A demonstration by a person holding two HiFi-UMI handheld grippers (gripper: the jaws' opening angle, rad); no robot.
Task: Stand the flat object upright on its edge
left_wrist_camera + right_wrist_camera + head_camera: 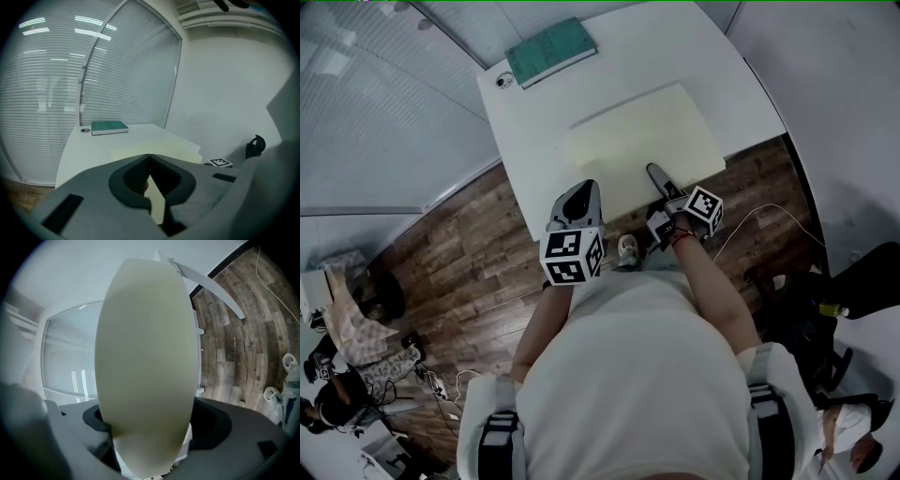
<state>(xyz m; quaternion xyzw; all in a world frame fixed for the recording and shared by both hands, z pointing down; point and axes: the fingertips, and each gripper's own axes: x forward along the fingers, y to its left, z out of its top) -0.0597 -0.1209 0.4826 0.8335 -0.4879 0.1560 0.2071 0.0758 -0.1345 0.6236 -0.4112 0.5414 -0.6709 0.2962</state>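
Note:
A pale yellow flat board [637,131] lies flat on the white table [675,47]. My right gripper [661,183] is at the board's near edge, turned on its side. In the right gripper view the board [147,357] fills the space between the wide jaws of the right gripper [150,425], and no pad visibly presses on it. My left gripper [579,199] hovers at the table's near edge, left of the board, holding nothing. In its own view the left gripper [149,155] has its jaw tips together, with the board [159,149] lying ahead.
A green book [550,52] lies at the table's far left corner beside a round grommet [504,81]. A glass wall with blinds [70,70] stands behind it. Wooden floor [469,253] surrounds the table, with dark furniture [825,300] at the right.

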